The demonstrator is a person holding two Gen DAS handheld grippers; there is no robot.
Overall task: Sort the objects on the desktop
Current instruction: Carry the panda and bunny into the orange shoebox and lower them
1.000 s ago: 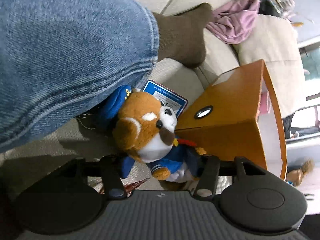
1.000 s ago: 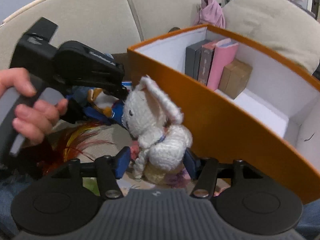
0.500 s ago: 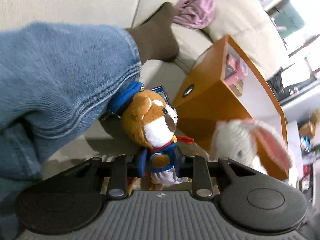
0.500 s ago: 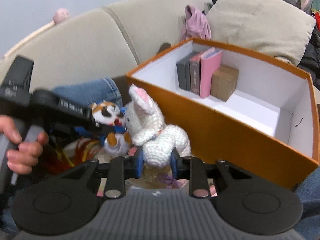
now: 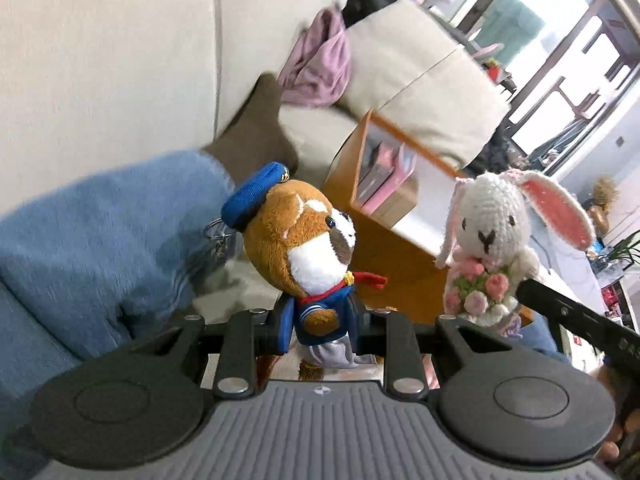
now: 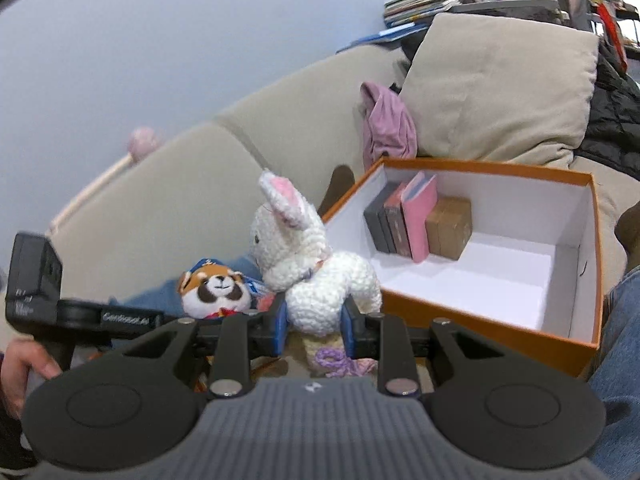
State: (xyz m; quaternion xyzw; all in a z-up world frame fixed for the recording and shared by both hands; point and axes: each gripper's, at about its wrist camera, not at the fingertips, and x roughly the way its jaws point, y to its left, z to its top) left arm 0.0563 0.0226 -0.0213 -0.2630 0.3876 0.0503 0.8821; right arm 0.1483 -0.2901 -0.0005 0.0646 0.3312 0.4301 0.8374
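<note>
One word, partly blurred, reads "GenRobot.ai" on the left gripper (image 6: 256, 320).

Beige sofa (image 6: 224, 168), cushion (image 6: 500, 92), pink garment (image 6: 386, 124).

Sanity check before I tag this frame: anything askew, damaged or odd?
Nothing damaged or spilled. The left tool is shut on the red panda plush and the right tool on the crocheted bunny; both toys hang clear. Books stand upright in the orange box, which sits on a sofa, not a desk.
</note>
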